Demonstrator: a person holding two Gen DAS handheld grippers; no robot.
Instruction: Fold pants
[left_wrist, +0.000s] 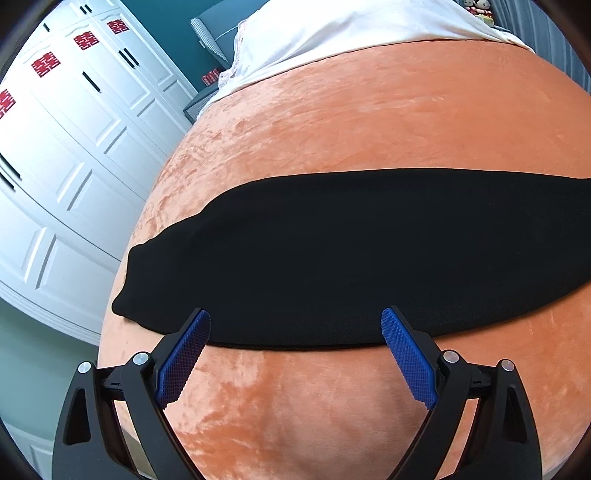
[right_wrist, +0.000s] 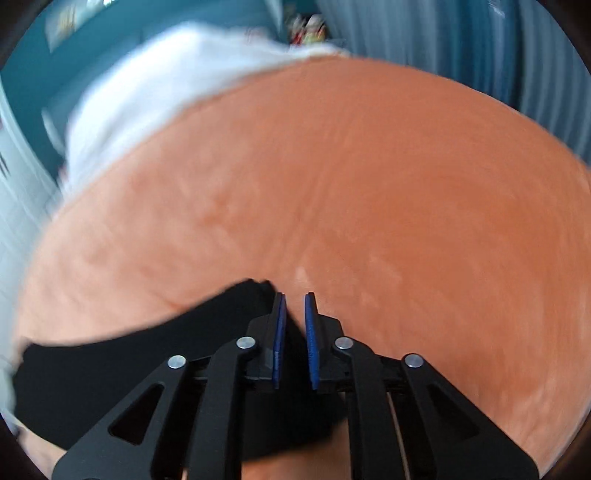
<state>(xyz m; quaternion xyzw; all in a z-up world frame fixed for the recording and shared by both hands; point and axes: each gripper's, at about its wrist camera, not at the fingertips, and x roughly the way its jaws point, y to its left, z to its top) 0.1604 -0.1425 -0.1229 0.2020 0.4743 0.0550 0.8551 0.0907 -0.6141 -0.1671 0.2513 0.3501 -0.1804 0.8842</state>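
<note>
As seen, black pants (left_wrist: 351, 254) just beyond left hand-held gripper (left_wrist: 295, 325).

Matt black cloth pants (left_wrist: 351, 258), plush orange velvety blanket (left_wrist: 369, 118)

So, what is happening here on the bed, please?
A person with a gripper in each hand is folding black pants that lie as a long flat band on an orange blanket. The left gripper is wide open, with its fingertips over the near edge of the pants, holding nothing. The right gripper is narrowed to a small gap at the other end of the pants; that view is blurred, and no cloth shows between its pads.
</note>
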